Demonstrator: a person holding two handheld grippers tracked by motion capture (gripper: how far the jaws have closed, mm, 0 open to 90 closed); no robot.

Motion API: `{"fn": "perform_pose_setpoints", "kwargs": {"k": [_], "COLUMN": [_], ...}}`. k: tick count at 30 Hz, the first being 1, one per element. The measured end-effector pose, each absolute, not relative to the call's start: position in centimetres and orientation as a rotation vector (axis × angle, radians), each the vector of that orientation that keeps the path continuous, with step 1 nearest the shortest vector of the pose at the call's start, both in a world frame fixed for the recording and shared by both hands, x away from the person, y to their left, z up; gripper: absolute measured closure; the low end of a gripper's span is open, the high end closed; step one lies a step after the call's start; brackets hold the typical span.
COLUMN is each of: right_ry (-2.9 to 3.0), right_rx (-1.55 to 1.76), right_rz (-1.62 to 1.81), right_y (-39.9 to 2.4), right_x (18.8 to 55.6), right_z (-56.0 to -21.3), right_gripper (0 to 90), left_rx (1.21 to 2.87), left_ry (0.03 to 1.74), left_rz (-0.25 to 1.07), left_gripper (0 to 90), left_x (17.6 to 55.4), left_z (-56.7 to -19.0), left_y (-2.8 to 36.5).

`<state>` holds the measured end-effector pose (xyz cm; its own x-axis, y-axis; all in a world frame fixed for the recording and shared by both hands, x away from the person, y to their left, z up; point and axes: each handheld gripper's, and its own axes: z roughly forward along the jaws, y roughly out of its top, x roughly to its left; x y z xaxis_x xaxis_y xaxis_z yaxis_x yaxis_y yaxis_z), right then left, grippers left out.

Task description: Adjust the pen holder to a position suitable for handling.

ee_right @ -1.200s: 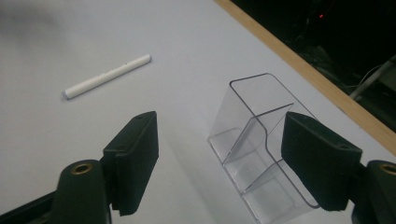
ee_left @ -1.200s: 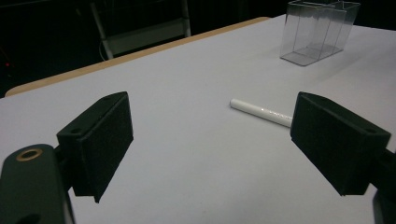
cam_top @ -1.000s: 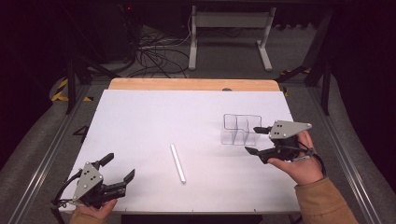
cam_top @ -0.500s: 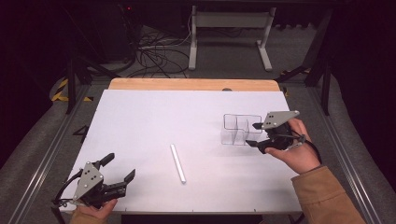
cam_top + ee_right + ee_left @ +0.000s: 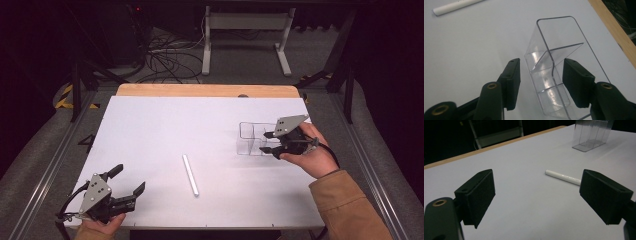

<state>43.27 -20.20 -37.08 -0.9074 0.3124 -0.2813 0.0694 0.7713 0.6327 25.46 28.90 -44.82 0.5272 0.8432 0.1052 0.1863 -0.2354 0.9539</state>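
A clear plastic box [image 5: 250, 137] with inner dividers stands on the white table [image 5: 165, 120], right of centre. My right gripper [image 5: 267, 142] reaches it from the right. In the right gripper view [image 5: 544, 80] the jaws have just been closing and straddle one long wall of the box [image 5: 564, 37], one pad outside it and one inside. A gap still shows at the outer pad. A white tube [image 5: 190, 175] lies flat mid-table. My left gripper [image 5: 129, 180] rests at the front left corner, jaws wide apart [image 5: 536, 200], with the tube [image 5: 562, 177] beyond them.
A wooden strip [image 5: 210, 90] edges the far side of the table. Beyond it the floor holds cables [image 5: 165, 55] and a metal desk frame [image 5: 245, 30]. Metal rails run along both sides of the table.
My right gripper has moved left and slightly away from the person onto the clear box, and its jaws have narrowed around the box wall. The left gripper and the tube have stayed put.
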Motion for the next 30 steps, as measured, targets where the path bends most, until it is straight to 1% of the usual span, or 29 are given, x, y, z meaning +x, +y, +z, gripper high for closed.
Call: {"fn": "perform_pose_setpoints", "kwargs": {"k": [10,13,16,18,20,30], "right_ry": [2.627,2.636,2.644,2.650,2.693,2.744], "right_rx": [0.227,0.240,0.216,0.226,0.180,0.172], "right_rz": [0.804,0.748,0.735,0.731,0.686,0.655], "right_y": [-19.8,-19.5,-19.3,-19.1,-18.7,-17.8], "right_x": [44.8,45.2,45.6,45.7,46.0,47.0], "right_z": [-37.6,-37.9,-38.0,-38.2,-38.5,-39.6], "right_gripper": [52.3,51.0,56.1,56.7,59.7,67.5], "left_rx": [1.723,1.719,1.716,1.716,1.716,1.713], "left_ry": [0.872,0.873,0.875,0.874,0.875,0.876], "left_rz": [0.792,0.786,0.783,0.785,0.783,0.772], "left_gripper": [14.1,14.0,14.0,14.0,14.0,13.9], "left_x": [25.4,25.5,25.5,25.5,25.5,25.5], "left_z": [-44.8,-44.8,-44.9,-44.9,-44.9,-44.9], "left_y": [28.9,29.0,29.0,28.9,28.9,29.0]}}
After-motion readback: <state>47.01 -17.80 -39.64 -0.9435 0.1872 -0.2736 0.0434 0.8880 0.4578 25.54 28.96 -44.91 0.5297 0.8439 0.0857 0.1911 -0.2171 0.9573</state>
